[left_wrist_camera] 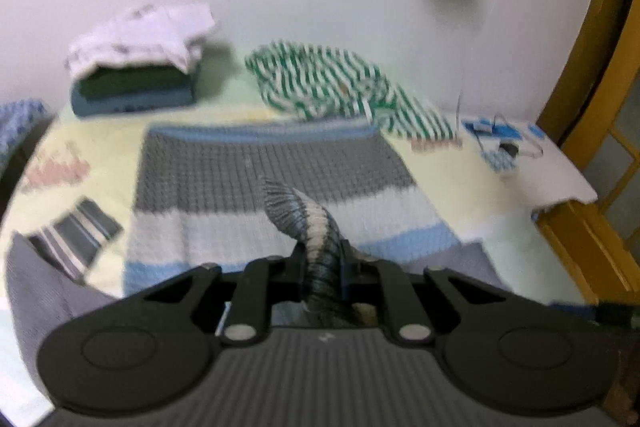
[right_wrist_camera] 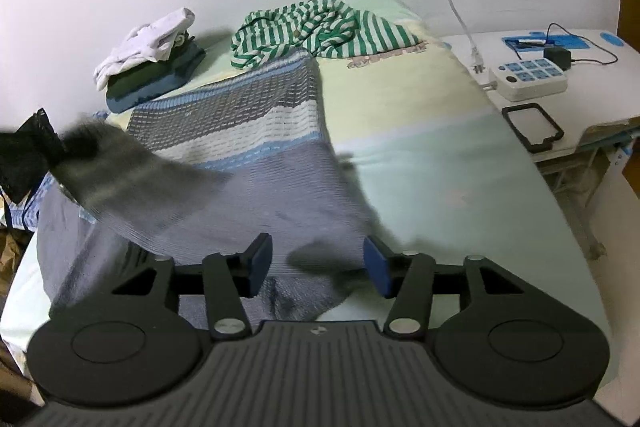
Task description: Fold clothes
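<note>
Left wrist: left claw [left_wrist_camera: 322, 267] clamped on sweater [left_wrist_camera: 272, 167] cuff, sweater spread mid-bed. Right claw [right_wrist_camera: 318, 263] approx half open, pads w/ nothing pinched, over near hem. Step: sleeve fold-in; next: lay cuff across body.

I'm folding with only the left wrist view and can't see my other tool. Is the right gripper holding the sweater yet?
Observer: No. The right gripper has its jaws apart over the sweater's near hem, and the pads are not pressing cloth.
Operator: Is there anything on the side table I could snag?
Observer: A black frame lies flat on the white table, at the edge next to the bed.
Operator: And what I'm gripping?
Observer: The sleeve hangs raised above the sweater's body on the left, blurred.
</note>
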